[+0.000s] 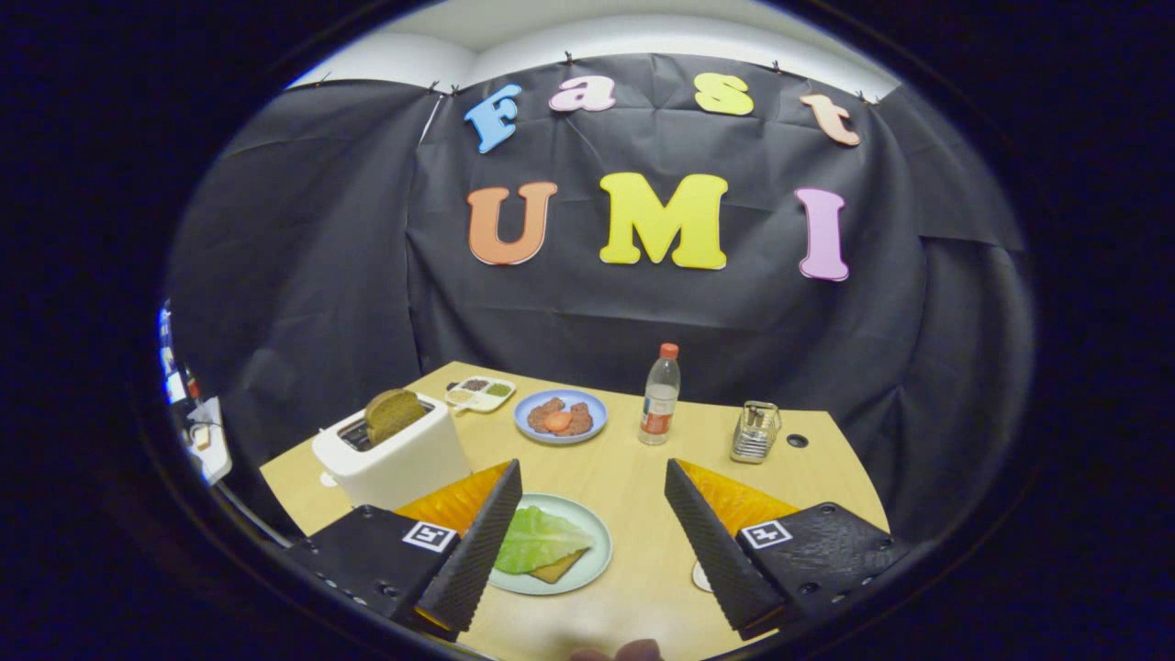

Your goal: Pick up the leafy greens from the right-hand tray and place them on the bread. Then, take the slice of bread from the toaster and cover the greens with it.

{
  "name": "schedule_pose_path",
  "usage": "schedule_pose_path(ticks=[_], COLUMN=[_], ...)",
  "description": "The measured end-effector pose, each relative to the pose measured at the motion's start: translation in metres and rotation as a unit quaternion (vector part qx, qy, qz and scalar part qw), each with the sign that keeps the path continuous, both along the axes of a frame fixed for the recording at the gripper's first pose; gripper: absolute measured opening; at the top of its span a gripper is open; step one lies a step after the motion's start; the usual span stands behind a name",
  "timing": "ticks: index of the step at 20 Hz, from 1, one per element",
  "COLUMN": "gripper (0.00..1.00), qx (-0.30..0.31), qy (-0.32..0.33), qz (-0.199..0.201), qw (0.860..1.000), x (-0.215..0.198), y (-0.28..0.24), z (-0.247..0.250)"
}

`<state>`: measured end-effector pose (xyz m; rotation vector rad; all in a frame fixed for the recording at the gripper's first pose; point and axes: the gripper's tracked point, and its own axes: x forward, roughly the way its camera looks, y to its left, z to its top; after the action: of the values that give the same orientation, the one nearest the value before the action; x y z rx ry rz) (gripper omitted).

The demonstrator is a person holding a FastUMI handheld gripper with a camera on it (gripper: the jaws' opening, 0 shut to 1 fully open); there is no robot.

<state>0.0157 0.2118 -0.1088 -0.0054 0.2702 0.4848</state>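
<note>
Beside the toaster (390, 459), greens (537, 540) lie on bread on the plate (592, 565); my claw (592, 551) gapes, empty. Pulling the seemingly loose toaster slice (393, 413) could snag or drop it.

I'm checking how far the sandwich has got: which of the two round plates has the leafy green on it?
The pale green plate beside the open gripper's left finger, leaf over bread. The blue plate beyond holds brownish food.
</note>
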Motion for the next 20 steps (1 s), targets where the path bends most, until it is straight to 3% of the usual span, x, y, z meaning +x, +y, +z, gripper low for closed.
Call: schedule_pose_path(ticks=[7,15,20], gripper=[0.96,0.96,0.96], qx=[0.007,0.056,0.054], qy=[-0.004,0.038,0.052], qz=[0.0,-0.004,-0.015], qw=[1.0,0.998,0.997], x=[-0.026,-0.044,-0.037], y=[0.061,0.189,0.256], z=[0.019,0.022,0.001])
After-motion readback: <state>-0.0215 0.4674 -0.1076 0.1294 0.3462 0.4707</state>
